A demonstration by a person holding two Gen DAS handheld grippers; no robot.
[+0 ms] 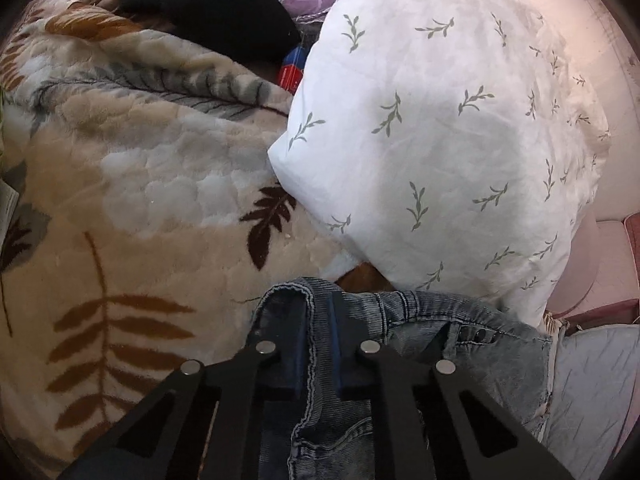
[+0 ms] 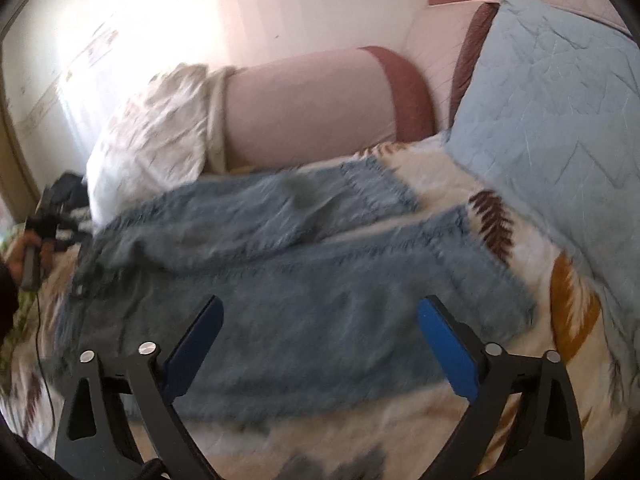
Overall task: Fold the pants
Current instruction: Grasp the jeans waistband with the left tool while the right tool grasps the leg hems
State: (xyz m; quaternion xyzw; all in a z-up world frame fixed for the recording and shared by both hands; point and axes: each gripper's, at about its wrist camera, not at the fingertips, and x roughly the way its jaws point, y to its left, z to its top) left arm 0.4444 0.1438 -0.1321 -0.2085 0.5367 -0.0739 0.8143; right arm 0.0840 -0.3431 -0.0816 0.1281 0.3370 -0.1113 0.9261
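Denim pants (image 2: 280, 280) lie spread flat on the leaf-print fleece blanket (image 2: 460, 184) on the bed, legs toward the light-blue quilt (image 2: 560, 100); left tool (image 1: 318, 344) is clenched on the waistband edge, just below the white sprig-print pillow (image 1: 440, 120). Right tool (image 2: 320, 344) hangs released, fingers wide apart, above the nearer leg; view blurred.

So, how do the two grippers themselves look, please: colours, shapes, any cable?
Both are black linkage frames with triangular cut-outs and round silver pivot pins. The right gripper carries flat blue pads on its fingers. The left gripper has darker blue pads. In the right wrist view a thin dark cable hangs below the left hand.
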